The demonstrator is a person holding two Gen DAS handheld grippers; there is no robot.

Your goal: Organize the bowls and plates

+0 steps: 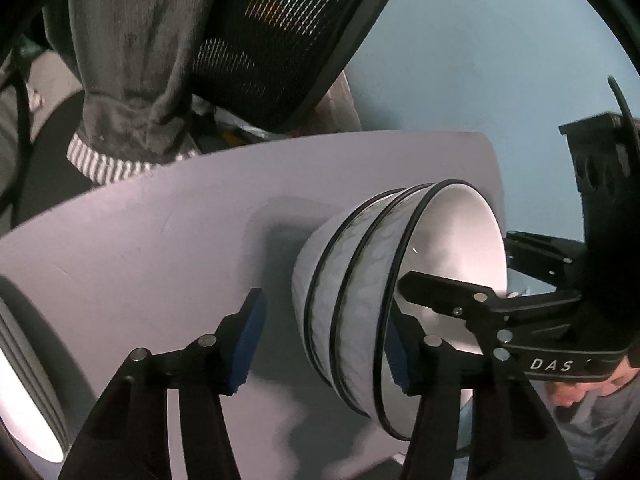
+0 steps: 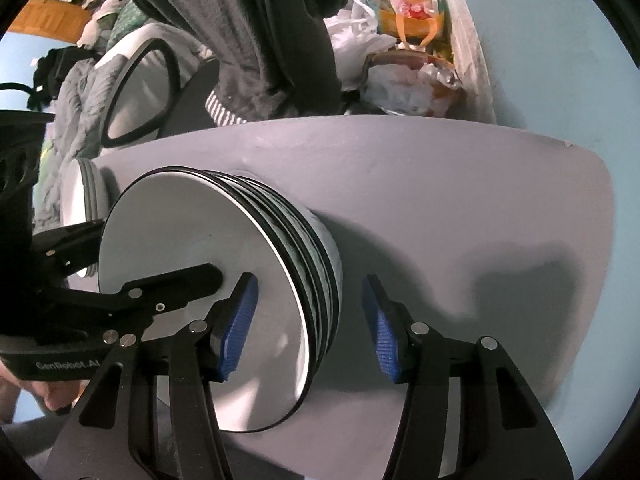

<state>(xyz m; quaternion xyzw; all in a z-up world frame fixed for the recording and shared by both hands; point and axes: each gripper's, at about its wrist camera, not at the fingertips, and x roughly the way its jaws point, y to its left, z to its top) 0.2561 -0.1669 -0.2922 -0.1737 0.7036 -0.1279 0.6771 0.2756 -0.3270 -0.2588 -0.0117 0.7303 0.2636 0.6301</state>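
Now your stack of bowls (image 1: 360, 296) sits on the grey counter (image 1: 140, 248). Both hand-held grippers point steeply down, straddling its rim from opposite sides: left hand-held gripper (image 1: 324, 344) and right hand-held gripper (image 2: 308, 328), jaws half open, pads not visibly pressing.

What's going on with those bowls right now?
Both tongs, left and right, straddle stacked bowls' rim, not clamped. Stack sits on table. Nothing blocking.
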